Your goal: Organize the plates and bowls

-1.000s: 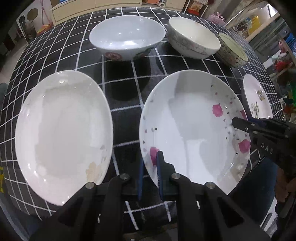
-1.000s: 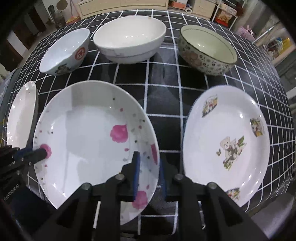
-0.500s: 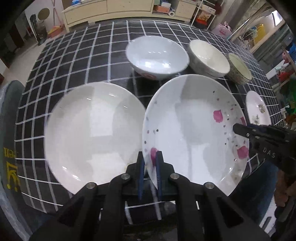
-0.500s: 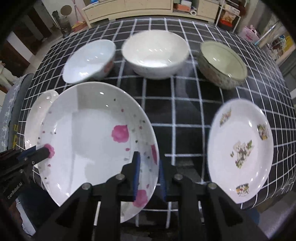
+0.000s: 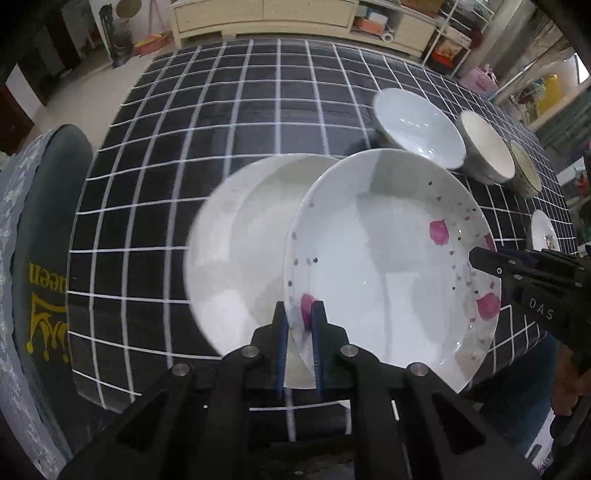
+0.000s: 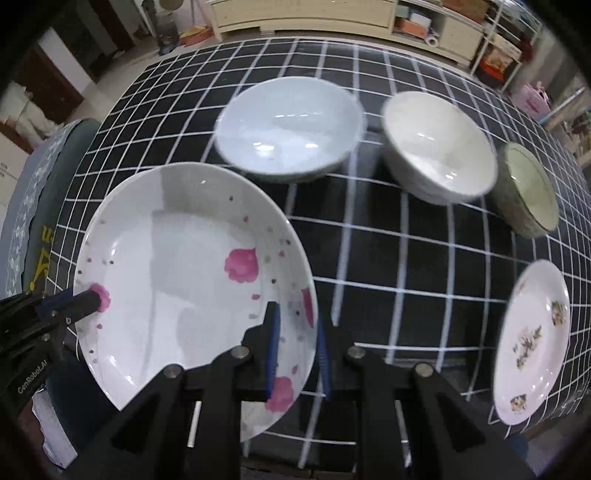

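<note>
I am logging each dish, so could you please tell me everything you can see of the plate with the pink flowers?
The pink-flower plate is a round, shallow, glossy white dish, ceramic by its look, with pink blossoms and small grey specks toward its rim. It is held off the table, tilted, partly above the plain white plate. The left gripper clamps its near-left rim; the right gripper clamps the opposite edge.

This looks like a lived-in home: a bench under a black cloth with a white grid (image 5: 221, 122) carries everyday china, a long cream wooden sideboard (image 6: 303, 14) lines the far wall, open shelves crammed with coloured boxes (image 6: 498, 55) stand beside it, and a dark cushioned stool (image 5: 40, 221) sits alongside.
</note>
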`<control>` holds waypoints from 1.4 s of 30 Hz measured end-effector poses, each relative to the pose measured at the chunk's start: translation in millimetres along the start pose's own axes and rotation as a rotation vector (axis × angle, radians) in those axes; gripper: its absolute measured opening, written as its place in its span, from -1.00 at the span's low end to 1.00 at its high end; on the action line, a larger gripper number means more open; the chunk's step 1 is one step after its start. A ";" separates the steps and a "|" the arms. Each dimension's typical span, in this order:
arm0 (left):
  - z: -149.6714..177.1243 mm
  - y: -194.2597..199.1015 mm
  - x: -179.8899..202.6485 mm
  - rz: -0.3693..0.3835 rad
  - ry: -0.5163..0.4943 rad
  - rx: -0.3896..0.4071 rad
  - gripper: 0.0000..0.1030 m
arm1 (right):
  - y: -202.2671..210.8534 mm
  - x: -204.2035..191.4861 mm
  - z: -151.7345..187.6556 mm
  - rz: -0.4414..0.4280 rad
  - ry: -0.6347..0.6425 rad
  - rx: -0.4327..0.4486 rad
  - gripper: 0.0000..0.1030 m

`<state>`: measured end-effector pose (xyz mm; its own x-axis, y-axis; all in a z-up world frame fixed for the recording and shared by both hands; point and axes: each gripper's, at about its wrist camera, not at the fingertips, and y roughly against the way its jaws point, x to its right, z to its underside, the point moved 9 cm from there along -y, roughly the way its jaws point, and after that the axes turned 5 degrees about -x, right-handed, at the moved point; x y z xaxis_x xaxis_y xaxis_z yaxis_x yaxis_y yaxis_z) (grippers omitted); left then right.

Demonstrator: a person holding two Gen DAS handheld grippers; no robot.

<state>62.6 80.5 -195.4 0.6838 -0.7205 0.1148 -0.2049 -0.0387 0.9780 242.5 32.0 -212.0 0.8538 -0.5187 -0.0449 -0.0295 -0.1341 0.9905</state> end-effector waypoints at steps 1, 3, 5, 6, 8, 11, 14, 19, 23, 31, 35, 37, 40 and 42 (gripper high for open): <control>0.8 3.2 -5.7 -0.006 0.000 0.004 -0.80 | 1.7 -4.6 -1.5 0.004 0.009 0.002 -0.55; -1.7 4.0 -15.1 -0.009 0.012 0.006 -0.79 | 1.8 -12.7 -6.7 0.006 0.021 0.006 -0.55; -4.0 3.2 -24.3 -0.004 0.030 0.002 -0.79 | 3.8 -17.9 -10.8 0.002 0.029 0.010 -0.55; -4.4 2.8 -27.8 -0.003 0.035 0.001 -0.79 | 3.4 -21.2 -15.1 0.000 0.034 0.014 -0.55; -6.5 1.2 -34.0 0.002 0.045 0.001 -0.78 | 4.1 -26.1 -19.0 0.007 0.044 0.018 -0.55; -7.4 -0.9 -41.3 -0.010 0.045 0.002 -0.78 | -0.5 -33.2 -20.9 -0.003 0.050 -0.004 -0.56; -4.3 -4.2 -51.4 -0.008 0.064 -0.010 -0.78 | -3.7 -42.0 -19.8 -0.007 0.065 -0.010 -0.56; -1.9 -11.2 -63.9 -0.020 0.089 -0.021 -0.78 | -13.1 -55.9 -22.3 0.005 0.088 -0.021 -0.56; -3.7 -15.8 -70.1 -0.021 0.093 -0.024 -0.78 | -19.1 -59.4 -22.8 0.023 0.100 -0.032 -0.56; -15.2 -22.1 -72.1 -0.027 0.085 -0.014 -0.78 | -22.6 -60.7 -25.3 0.041 0.099 -0.026 -0.56; -15.9 -21.6 -73.3 -0.023 0.084 -0.016 -0.78 | -21.8 -61.6 -21.7 0.033 0.093 -0.025 -0.56; -15.4 -21.2 -73.0 -0.025 0.090 -0.015 -0.78 | -21.9 -62.3 -20.1 0.037 0.092 -0.024 -0.56; -13.0 -20.4 -72.4 -0.033 0.100 -0.012 -0.78 | -19.6 -61.9 -17.9 0.030 0.092 -0.015 -0.56; -10.2 -18.1 -72.2 -0.041 0.098 -0.012 -0.78 | -14.6 -60.0 -17.6 0.034 0.098 0.005 -0.55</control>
<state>24.1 140.3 -219.6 0.7571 -0.6470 0.0907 -0.1675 -0.0580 0.9842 200.9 79.9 -221.5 0.8988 -0.4384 0.0024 -0.0623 -0.1224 0.9905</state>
